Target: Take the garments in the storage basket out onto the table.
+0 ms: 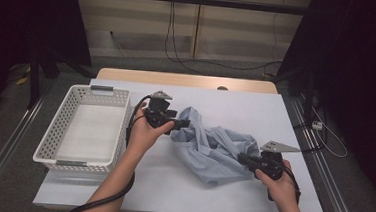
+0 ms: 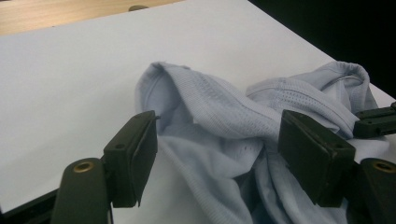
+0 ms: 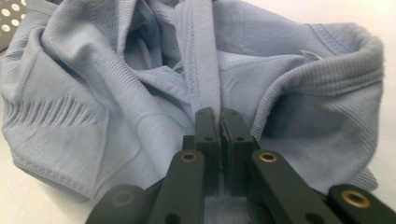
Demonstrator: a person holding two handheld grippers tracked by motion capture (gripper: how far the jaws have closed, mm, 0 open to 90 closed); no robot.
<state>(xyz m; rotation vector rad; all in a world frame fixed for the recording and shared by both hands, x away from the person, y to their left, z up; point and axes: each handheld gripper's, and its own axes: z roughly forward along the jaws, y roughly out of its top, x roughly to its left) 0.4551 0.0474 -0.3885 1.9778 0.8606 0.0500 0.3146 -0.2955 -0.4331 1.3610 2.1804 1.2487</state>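
A crumpled light-blue shirt lies in a heap on the white table cover, right of centre. My left gripper is at the shirt's upper left edge. Its jaws stand wide apart in the left gripper view, and the shirt lies between and beyond them without being pressed. My right gripper is at the shirt's lower right side. In the right gripper view it is shut on a seamed strip of the shirt, near the ribbed collar.
A white perforated plastic basket with nothing in it stands on the left part of the table, beside my left forearm. Bare white cover lies behind and in front of the shirt. A wooden table edge runs along the back.
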